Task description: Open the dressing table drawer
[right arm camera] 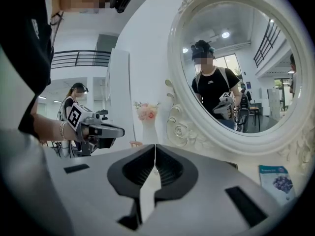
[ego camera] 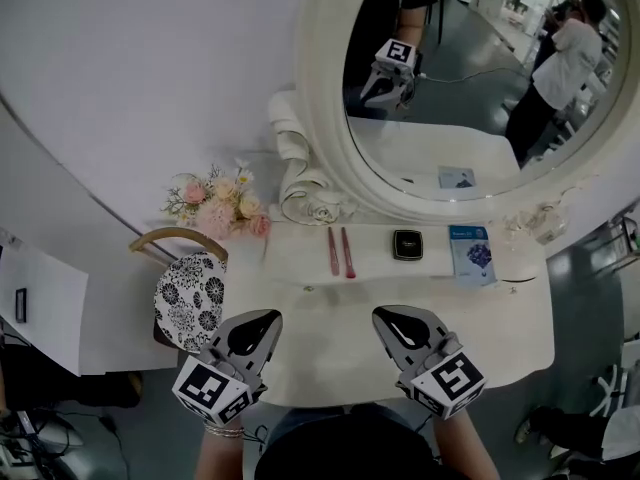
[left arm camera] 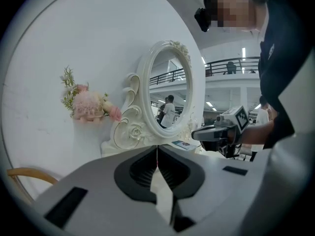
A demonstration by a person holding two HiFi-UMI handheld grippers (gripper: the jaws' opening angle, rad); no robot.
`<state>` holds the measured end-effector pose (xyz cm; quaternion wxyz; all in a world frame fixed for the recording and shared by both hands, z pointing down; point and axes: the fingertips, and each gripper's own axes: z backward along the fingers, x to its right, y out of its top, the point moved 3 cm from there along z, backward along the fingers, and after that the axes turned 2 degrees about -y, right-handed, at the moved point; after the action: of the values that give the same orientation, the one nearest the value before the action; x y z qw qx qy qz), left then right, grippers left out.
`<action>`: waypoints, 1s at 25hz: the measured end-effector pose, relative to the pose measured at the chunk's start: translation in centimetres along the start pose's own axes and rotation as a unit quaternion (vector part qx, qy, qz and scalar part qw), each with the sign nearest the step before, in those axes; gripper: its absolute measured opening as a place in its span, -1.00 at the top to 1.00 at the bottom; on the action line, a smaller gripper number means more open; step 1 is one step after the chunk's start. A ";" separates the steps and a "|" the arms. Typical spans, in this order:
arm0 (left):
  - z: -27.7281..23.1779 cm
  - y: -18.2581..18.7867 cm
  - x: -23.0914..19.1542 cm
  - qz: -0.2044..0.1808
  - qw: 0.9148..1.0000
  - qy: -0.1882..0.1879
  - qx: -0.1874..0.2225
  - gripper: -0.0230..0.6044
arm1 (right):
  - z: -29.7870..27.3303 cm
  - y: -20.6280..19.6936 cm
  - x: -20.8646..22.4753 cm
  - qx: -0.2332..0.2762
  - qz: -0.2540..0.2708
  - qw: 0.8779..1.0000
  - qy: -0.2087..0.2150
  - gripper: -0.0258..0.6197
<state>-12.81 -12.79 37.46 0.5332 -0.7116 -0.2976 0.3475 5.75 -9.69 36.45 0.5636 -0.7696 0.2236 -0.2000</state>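
The white dressing table stands below me with its oval mirror behind. Its drawer shows in no view; the front edge is hidden under my grippers and body. My left gripper hovers over the near left part of the tabletop, jaws shut with nothing between them. My right gripper hovers over the near middle, also shut and empty. Each gripper view catches the other gripper beside it: the right gripper and the left gripper.
On the tabletop lie two pink sticks, a black compact and a blue booklet. Pink flowers stand at the back left, glassware at the right. A chair with a floral cushion sits left of the table.
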 end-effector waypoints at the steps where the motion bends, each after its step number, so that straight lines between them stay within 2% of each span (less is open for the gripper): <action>1: -0.1 -0.1 -0.2 0.001 1.000 -0.004 -0.001 0.87 | -0.2 0.0 -0.1 -0.001 -0.001 1.000 -0.003 0.86; 16: -1.1 -2.6 -2.3 0.017 0.998 -0.061 -0.028 0.87 | -2.4 -0.8 -1.2 -0.025 -0.016 0.999 -0.038 0.86; 25: -1.6 -4.6 -3.4 0.026 0.996 -0.063 -0.048 0.87 | -3.6 -1.9 -2.1 -0.043 -0.029 0.998 -0.032 0.86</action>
<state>-13.76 -15.17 42.80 0.4693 -0.7204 -0.3281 0.3914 2.20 -10.82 39.17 0.5311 -0.8050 0.1915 -0.1822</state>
